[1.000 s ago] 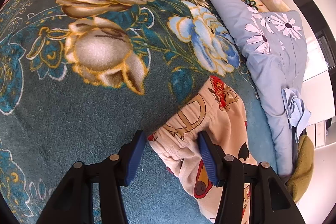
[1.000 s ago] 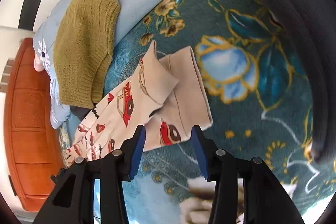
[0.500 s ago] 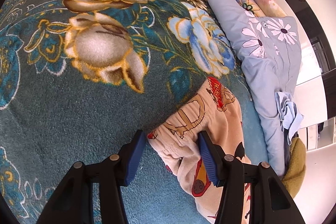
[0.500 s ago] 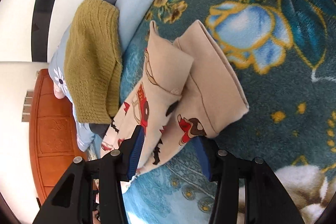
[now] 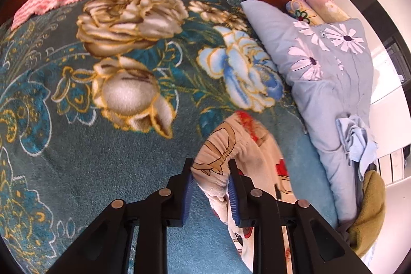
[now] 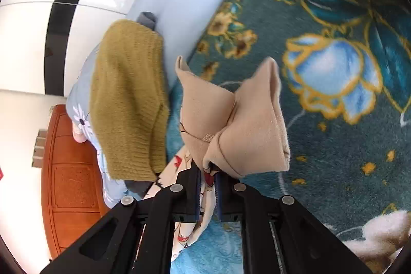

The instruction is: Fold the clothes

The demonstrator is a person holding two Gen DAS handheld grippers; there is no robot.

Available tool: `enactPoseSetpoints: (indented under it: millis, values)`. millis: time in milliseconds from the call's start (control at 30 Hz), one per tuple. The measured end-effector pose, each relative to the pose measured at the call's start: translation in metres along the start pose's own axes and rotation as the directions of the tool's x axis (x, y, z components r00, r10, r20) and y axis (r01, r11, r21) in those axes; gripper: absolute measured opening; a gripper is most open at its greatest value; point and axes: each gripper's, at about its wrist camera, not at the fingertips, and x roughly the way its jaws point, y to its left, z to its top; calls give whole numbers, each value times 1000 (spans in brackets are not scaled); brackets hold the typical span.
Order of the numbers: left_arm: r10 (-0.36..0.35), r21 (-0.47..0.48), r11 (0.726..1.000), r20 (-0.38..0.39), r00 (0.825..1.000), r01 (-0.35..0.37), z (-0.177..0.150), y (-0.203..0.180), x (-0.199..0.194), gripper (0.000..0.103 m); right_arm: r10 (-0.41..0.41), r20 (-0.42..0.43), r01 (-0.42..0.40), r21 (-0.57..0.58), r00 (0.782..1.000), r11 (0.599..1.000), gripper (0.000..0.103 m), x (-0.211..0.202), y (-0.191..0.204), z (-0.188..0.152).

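Both grippers clamped on the cartoon-print pants [image 5: 246, 145]: left gripper [image 5: 209, 181] pinching the elastic waistband, jaws narrowed onto bunched fabric; right gripper [image 6: 207, 180] jaws nearly closed on the cuff end. Pants lie on teal floral blanket [image 5: 102, 145], beside blue quilt [image 5: 331, 84], mustard sweater [image 6: 128, 104] on it.

The stretch of the printed trousers [image 6: 205, 193] pinched between the right gripper's [image 6: 207, 193] pads is hidden by the black fingers. The mustard sweater [image 5: 370, 209] is cut off at the left wrist view's lower right rim. The cloth under the sweater [image 6: 140, 185] is mostly covered, so its kind cannot be told.
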Motion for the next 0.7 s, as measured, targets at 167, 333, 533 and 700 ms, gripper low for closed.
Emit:
enactPoseSetpoints:
  millis: [167, 333, 533, 700]
  values:
    - [-112, 71, 992, 48, 993, 108, 19, -11, -70, 25, 116, -11, -116, -129, 993, 985, 9, -42, 51, -2]
    - [-44, 182, 983, 64, 997, 31, 17, 25, -101, 25, 56, -118, -72, -133, 991, 989, 9, -44, 32, -15]
    - [91, 60, 995, -92, 992, -85, -29, 118, -69, 25, -59, -263, 26, -130, 963, 991, 9, -35, -6, -31]
    - [20, -103, 994, -136, 990, -34, -48, 162, -63, 28, -144, -361, 94, -154, 921, 984, 9, -29, -29, -42]
